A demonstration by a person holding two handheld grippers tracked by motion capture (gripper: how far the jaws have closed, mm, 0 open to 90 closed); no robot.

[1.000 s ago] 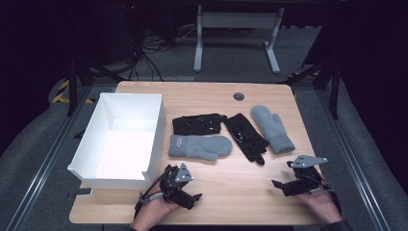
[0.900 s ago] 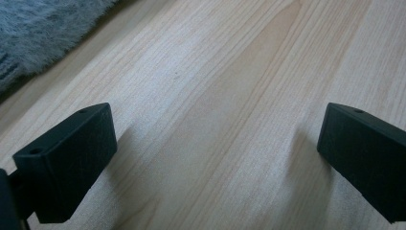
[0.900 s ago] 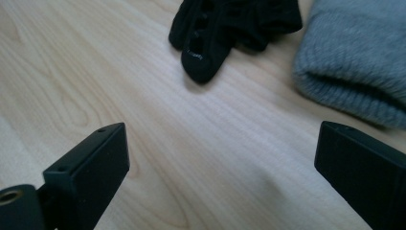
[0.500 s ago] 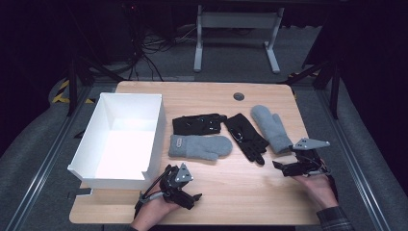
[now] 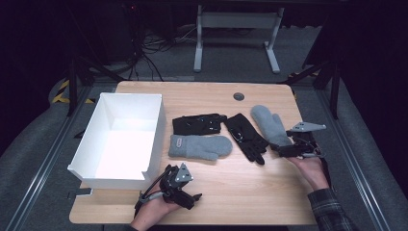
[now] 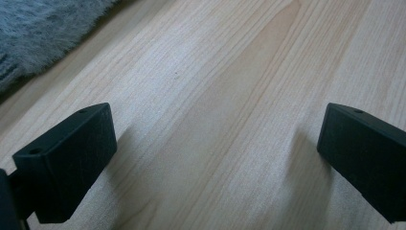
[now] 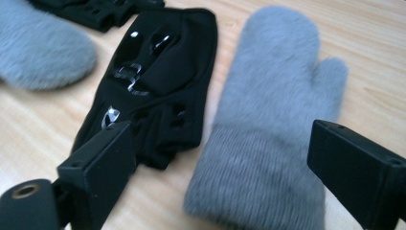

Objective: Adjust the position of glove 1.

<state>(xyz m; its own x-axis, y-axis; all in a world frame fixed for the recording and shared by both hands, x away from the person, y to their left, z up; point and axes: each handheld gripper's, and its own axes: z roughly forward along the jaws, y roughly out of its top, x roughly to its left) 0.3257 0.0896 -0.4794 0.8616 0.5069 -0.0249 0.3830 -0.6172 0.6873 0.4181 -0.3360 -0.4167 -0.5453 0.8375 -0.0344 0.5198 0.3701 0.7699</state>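
Two grey mittens and two black gloves lie mid-table. My right gripper (image 5: 283,150) is open at the cuff end of the right grey mitten (image 5: 268,123); in the right gripper view that mitten's (image 7: 275,120) ribbed cuff lies between my right gripper's (image 7: 225,167) spread jaws, untouched. A black glove (image 7: 158,81) lies just left of it. The other grey mitten (image 5: 199,147) lies beside the white box (image 5: 155,139), with a second black glove (image 5: 198,124) behind it. My left gripper (image 5: 191,198) rests open near the front edge; in the left gripper view the left gripper (image 6: 215,148) spans bare wood, the mitten's fur (image 6: 43,33) ahead.
The open white box takes up the table's left side. A dark round grommet (image 5: 238,96) sits near the far edge. Bare wood table (image 5: 240,192) stretches between my two hands along the front. Desk legs and cables stand on the floor beyond.
My right gripper has moved forward and to the left, up to the cuff of the right grey mitten. The left gripper has stayed where it was.
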